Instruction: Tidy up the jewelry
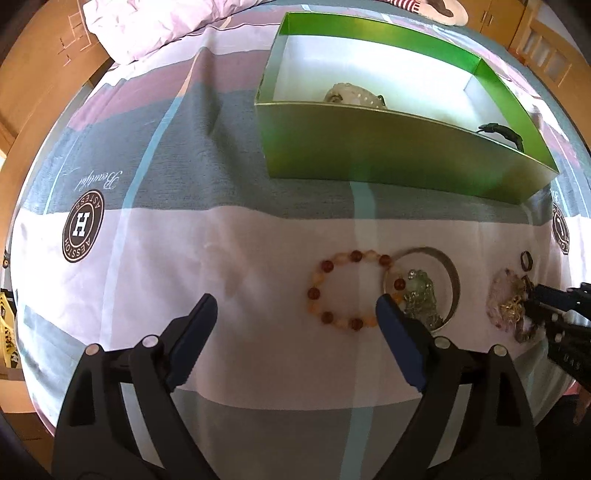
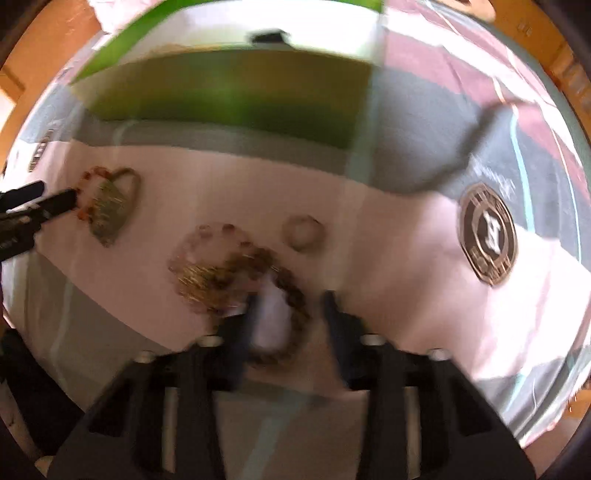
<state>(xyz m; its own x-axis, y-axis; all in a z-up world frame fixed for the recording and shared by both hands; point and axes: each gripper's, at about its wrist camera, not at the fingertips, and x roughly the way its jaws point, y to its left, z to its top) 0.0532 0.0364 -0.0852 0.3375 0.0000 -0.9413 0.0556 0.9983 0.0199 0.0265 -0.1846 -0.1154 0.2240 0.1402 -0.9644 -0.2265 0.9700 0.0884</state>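
An orange and red bead bracelet (image 1: 314, 293) lies on the bedsheet between the wide-apart fingers of my open left gripper (image 1: 295, 300), which touches nothing. Beside it, a silver bangle (image 1: 452, 273) rings a green carved pendant (image 1: 421, 295). My right gripper (image 2: 291, 306) points down over a pile of pink beads (image 2: 207, 236), a gold piece (image 2: 199, 277) and a brown bead bracelet (image 2: 295, 295). That strand runs between its narrowly spaced fingers. Blur hides whether the pads press on it. A small ring (image 2: 303, 232) lies just beyond.
An open green box (image 1: 388, 147) stands farther back on the bed, holding a pale lump (image 1: 354, 94) and a black strap (image 1: 502, 131). A pink quilt (image 1: 147, 26) is bunched at the back left. Wooden furniture surrounds the bed. The sheet carries round dark logos (image 1: 82, 232).
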